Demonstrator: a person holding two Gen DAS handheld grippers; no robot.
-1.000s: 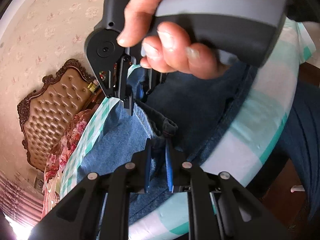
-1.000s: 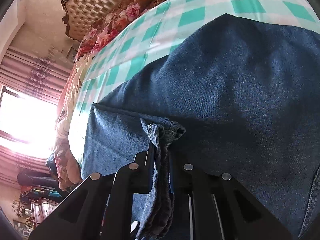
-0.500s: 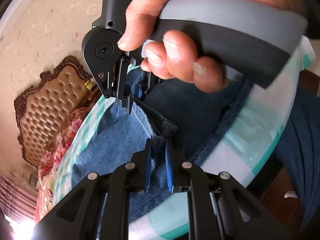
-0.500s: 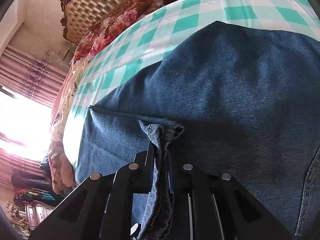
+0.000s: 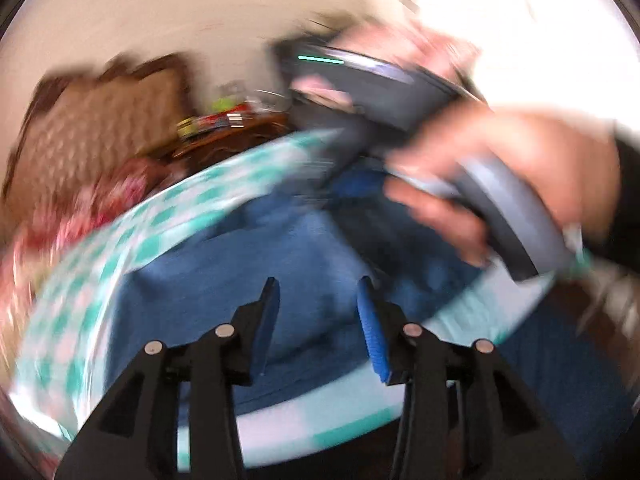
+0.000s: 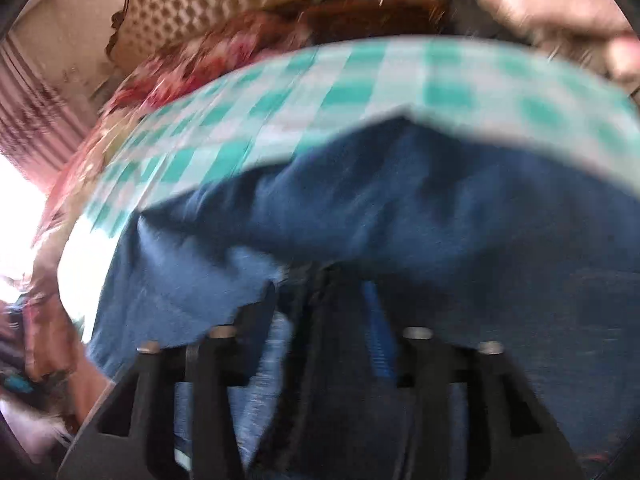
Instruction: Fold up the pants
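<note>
Blue denim pants [image 5: 304, 264] lie folded on a green-and-white checked tablecloth [image 5: 132, 240]; both views are motion-blurred. My left gripper [image 5: 318, 300] is open and empty above the denim. The right gripper's body [image 5: 384, 92] shows in the left wrist view, held in a hand above the pants' far side. In the right wrist view my right gripper [image 6: 322, 292] has its jaws apart, and a fold of the pants [image 6: 400, 216] hangs loosely between them. The checked tablecloth [image 6: 360, 92] lies beyond the denim.
A tufted brown headboard [image 5: 92, 120] and floral bedding [image 6: 224, 48] lie behind the table. Small cluttered items sit on dark wooden furniture [image 5: 224, 128] at the back. A bright window [image 6: 20, 208] is at the left.
Both grippers have opened and let go of the denim edge they were pinching. Both cameras have swung sharply, blurring the views; the left gripper has pulled back from the fold.
</note>
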